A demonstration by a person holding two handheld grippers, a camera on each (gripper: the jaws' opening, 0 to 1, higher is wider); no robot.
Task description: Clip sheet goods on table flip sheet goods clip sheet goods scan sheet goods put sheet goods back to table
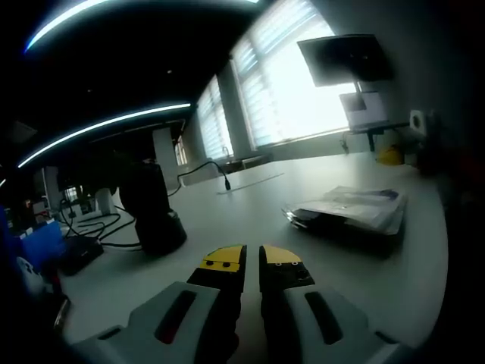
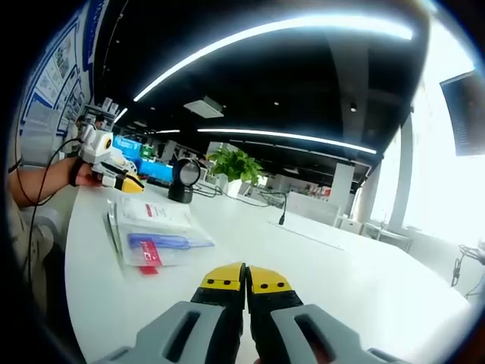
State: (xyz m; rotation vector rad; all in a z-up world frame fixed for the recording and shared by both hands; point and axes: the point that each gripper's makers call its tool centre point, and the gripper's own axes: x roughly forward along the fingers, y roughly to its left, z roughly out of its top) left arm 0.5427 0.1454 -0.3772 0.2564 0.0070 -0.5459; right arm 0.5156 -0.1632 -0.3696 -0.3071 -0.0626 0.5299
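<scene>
The sheet goods [image 2: 155, 233] lie flat on the white table [image 2: 364, 280], a stack of clear packets with a blue strip and red labels showing through the top one. In the right gripper view the stack sits ahead and to the left of the right gripper [image 2: 245, 282], near the table's left edge and well apart from the jaws. In the left gripper view the same stack [image 1: 352, 208] lies ahead and to the right of the left gripper [image 1: 251, 265], again apart from it, with nothing touching it.

Both grippers are empty. The right one's yellow tips are pressed together with no gap. The left one's tips stand narrow, with only a thin dark slit between them, holding nothing.

In the right gripper view the left gripper [image 2: 114, 171] shows at far left, held in a hand [image 2: 83, 173], its yellow tips pointing toward the stack and hanging just off its far end.

Further out, a black scanner [image 1: 151, 208] stands on the table to the left in the left gripper view, with cables [image 1: 98, 227] trailing beside it. In the right gripper view a round black device [image 2: 184, 180] stands beyond the stack, and a green plant [image 2: 233, 164] behind that. A dark monitor [image 1: 345, 59] hangs before bright blinds [image 1: 288, 83]. Light strips [image 2: 288, 29] curve across the dark ceiling.
</scene>
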